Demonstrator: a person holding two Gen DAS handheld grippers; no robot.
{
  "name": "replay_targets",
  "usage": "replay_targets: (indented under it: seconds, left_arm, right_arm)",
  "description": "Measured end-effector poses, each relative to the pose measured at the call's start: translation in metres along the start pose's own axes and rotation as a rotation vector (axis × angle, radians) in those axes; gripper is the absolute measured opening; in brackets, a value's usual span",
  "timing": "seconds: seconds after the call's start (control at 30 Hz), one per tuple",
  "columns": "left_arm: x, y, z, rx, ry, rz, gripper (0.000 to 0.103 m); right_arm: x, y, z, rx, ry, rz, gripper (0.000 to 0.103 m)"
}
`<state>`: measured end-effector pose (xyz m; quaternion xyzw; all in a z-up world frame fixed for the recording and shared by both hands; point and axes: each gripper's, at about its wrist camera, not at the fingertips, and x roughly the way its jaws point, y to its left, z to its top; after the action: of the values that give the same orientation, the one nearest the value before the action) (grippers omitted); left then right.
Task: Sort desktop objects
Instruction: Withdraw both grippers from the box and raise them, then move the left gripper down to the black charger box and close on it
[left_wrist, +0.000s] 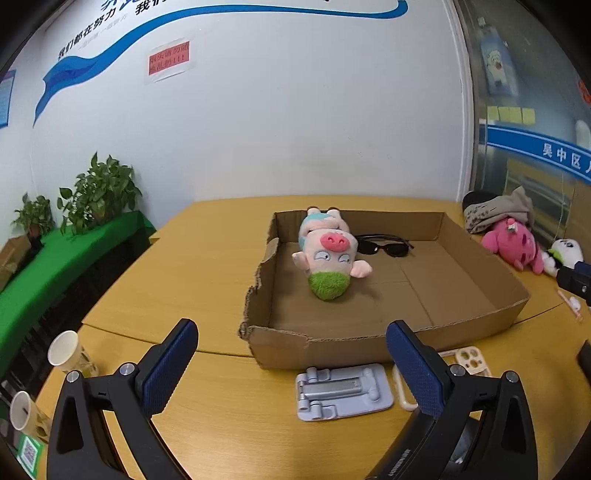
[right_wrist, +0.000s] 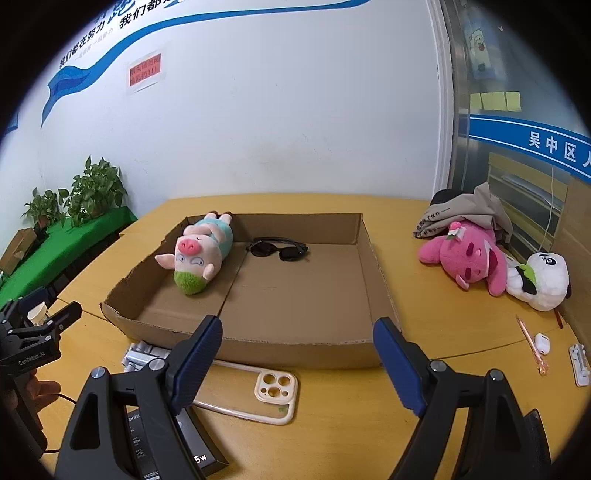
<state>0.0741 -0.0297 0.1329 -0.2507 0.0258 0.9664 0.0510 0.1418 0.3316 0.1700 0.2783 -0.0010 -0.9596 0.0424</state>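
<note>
both the left gripper (left_wrist: 291, 363) and right gripper (right_wrist: 297, 360) hung spread and empty, low in frame, while the pig toy (right_wrist: 197, 254) and sunglasses (right_wrist: 279, 249) already lay in the cardboard tray (right_wrist: 295, 350) at centre, probably sorted, and the phone case (right_wrist: 258, 395) waited below it.

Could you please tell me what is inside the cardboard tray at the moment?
The cardboard tray holds a pig plush toy lying on its back at the left and black sunglasses near the back wall. The floor beneath the plush is hidden; the rest is bare.

Box (right_wrist: 258, 343) right half – bare floor
</note>
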Motion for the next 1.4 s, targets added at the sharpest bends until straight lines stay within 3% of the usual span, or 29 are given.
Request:
replay_targets:
  seconds: [0.13, 0.3, 0.4, 0.5, 0.6, 0.73, 0.83, 0.97, 1.07, 1.17, 1.27, 1.4]
  left_arm:
    - [0.005, 0.015, -0.003, -0.094, 0.056, -0.027, 0.103]
    - [0.012, 0.03, -0.012, -0.159, 0.112, -0.061, 0.103]
    - [0.023, 0.027, -0.022, -0.164, 0.223, -0.136, 0.103]
    - [0.037, 0.011, -0.035, -0.096, 0.356, -0.212, 0.103]
    - [0.048, -0.007, -0.053, -0.046, 0.493, -0.311, 0.103]
    - [0.055, -0.024, -0.072, -0.021, 0.59, -0.366, 0.103]
    - [0.061, -0.035, -0.08, -0.052, 0.63, -0.404, 0.103]
    - [0.07, -0.048, -0.085, -0.064, 0.657, -0.461, 0.103]
    - [0.08, -0.052, -0.089, -0.095, 0.683, -0.519, 0.102]
    - [0.086, -0.053, -0.087, -0.112, 0.681, -0.563, 0.096]
    - [0.088, -0.05, -0.084, -0.152, 0.686, -0.63, 0.077]
    - [0.087, -0.049, -0.086, -0.162, 0.668, -0.651, 0.073]
  right_arm:
    - [0.001, 0.0, -0.007, 0.018, 0.013, 0.014, 0.084]
    - [0.005, -0.006, -0.018, 0.065, 0.023, 0.122, 0.084]
    - [0.016, -0.006, -0.027, 0.062, 0.094, 0.167, 0.084]
    - [0.022, 0.0, -0.041, 0.037, 0.155, 0.198, 0.084]
    - [0.021, 0.012, -0.06, -0.047, 0.214, 0.29, 0.084]
    - [0.021, 0.034, -0.087, -0.124, 0.309, 0.417, 0.084]
    - [0.021, 0.05, -0.104, -0.168, 0.35, 0.502, 0.084]
    - [0.022, 0.07, -0.117, -0.249, 0.38, 0.498, 0.084]
    - [0.026, 0.076, -0.123, -0.24, 0.407, 0.511, 0.084]
    - [0.028, 0.085, -0.129, -0.258, 0.424, 0.508, 0.084]
    - [0.031, 0.093, -0.135, -0.257, 0.437, 0.51, 0.084]
    - [0.039, 0.097, -0.141, -0.241, 0.435, 0.471, 0.084]
